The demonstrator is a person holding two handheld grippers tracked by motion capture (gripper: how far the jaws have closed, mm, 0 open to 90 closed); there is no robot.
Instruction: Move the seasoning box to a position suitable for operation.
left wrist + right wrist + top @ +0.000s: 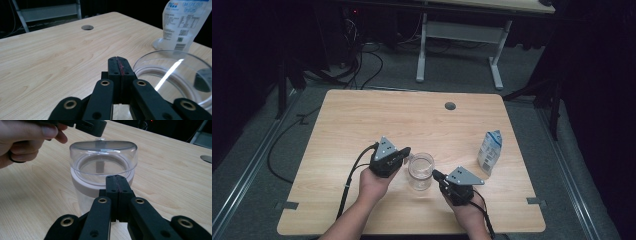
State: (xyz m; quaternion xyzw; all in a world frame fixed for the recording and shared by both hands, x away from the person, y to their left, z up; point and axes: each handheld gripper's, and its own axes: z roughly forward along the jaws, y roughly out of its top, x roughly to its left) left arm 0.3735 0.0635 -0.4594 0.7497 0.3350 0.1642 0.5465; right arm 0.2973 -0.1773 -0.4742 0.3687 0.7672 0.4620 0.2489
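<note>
High view, clear jar (420, 171): lower centre of the surface (362, 120), between both grippers.
Left gripper (406, 151): jaws closed, empty, at the jar's rim.
Right gripper (435, 174): jaws closed, empty, just beside jar.
Milk carton (490, 151): right of frame, apart.

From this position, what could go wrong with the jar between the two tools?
1. Both tools are shut and sit close on either side of the clear jar: the left tool at its rim, the right tool at its side. A push from one side might tip or slide it.
2. The clear lid looks smooth and domed, so closed tips may slip off.
3. If the jar slides away from the person's right, it could hit the carton.
</note>
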